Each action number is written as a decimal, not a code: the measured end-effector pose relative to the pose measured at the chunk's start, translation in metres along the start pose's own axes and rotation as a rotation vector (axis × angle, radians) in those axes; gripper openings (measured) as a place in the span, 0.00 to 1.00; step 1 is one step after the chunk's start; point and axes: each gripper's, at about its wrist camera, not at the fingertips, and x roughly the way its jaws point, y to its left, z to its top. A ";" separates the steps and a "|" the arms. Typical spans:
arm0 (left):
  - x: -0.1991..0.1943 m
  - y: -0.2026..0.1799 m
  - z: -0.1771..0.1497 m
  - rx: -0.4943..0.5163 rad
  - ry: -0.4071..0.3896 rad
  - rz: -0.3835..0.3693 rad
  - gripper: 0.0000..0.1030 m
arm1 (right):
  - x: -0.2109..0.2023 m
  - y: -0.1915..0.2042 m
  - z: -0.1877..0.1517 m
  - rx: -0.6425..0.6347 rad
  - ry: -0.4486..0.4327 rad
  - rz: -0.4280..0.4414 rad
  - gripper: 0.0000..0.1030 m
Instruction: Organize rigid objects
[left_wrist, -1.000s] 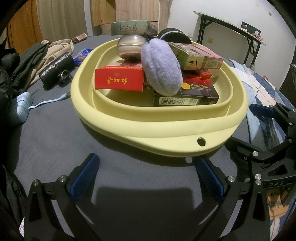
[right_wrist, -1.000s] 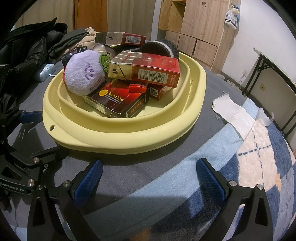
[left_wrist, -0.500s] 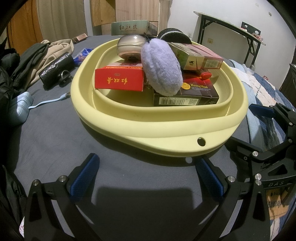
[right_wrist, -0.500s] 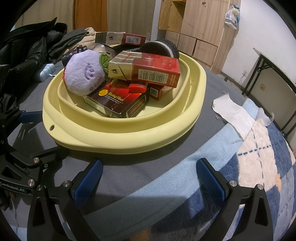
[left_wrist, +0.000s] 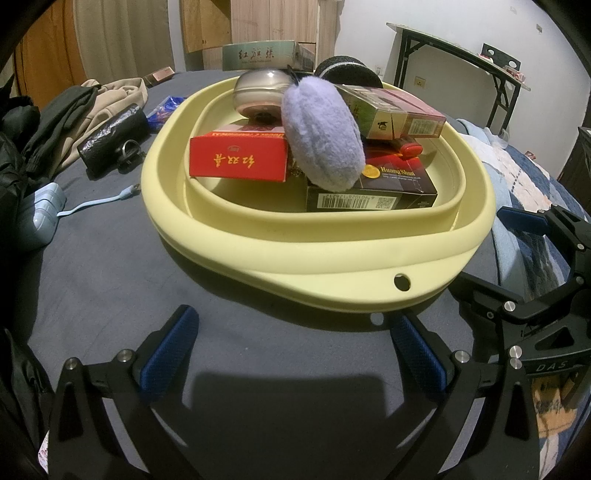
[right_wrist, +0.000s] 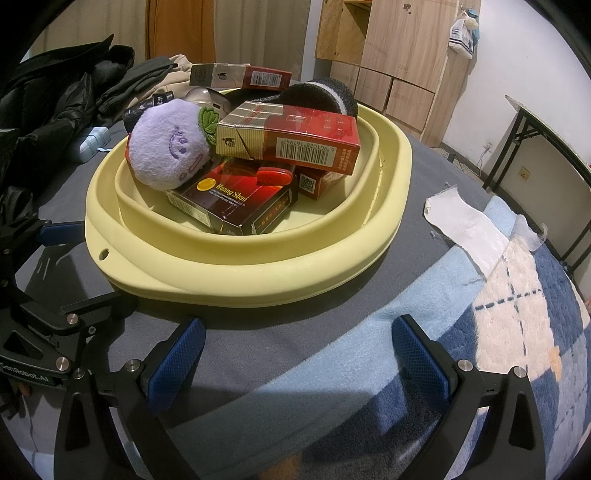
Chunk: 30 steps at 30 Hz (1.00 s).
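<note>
A pale yellow basin (left_wrist: 332, 254) (right_wrist: 240, 269) rests on the grey bedsheet. Inside lie a red box (left_wrist: 238, 160), a dark box with a barcode (left_wrist: 373, 188) (right_wrist: 236, 199), a red and gold carton (left_wrist: 402, 118) (right_wrist: 291, 142), a purple plush toy (left_wrist: 321, 134) (right_wrist: 166, 151), a small red lighter (right_wrist: 273, 176) and a silver round case (left_wrist: 260, 90). My left gripper (left_wrist: 295, 343) stands open just short of the basin's near rim, nothing between its blue pads. My right gripper (right_wrist: 295, 350) is open too, at the basin's right side, empty.
Dark and beige clothes (left_wrist: 66, 122) lie piled at the left with a black pouch (left_wrist: 110, 138) and a light blue charger with cable (left_wrist: 44, 214). A green box (left_wrist: 266, 55) and a black slipper (right_wrist: 317, 98) sit behind the basin. A blue checked blanket (right_wrist: 498, 332) covers the right.
</note>
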 end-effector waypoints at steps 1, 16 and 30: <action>0.000 0.000 0.000 -0.001 0.000 -0.001 1.00 | 0.000 0.000 0.000 0.000 0.000 0.000 1.00; 0.000 0.002 0.000 -0.003 0.000 -0.006 1.00 | 0.000 0.000 0.000 0.000 0.000 0.000 1.00; 0.000 0.003 0.000 -0.003 0.000 -0.005 1.00 | 0.000 0.000 0.000 0.000 0.000 0.000 1.00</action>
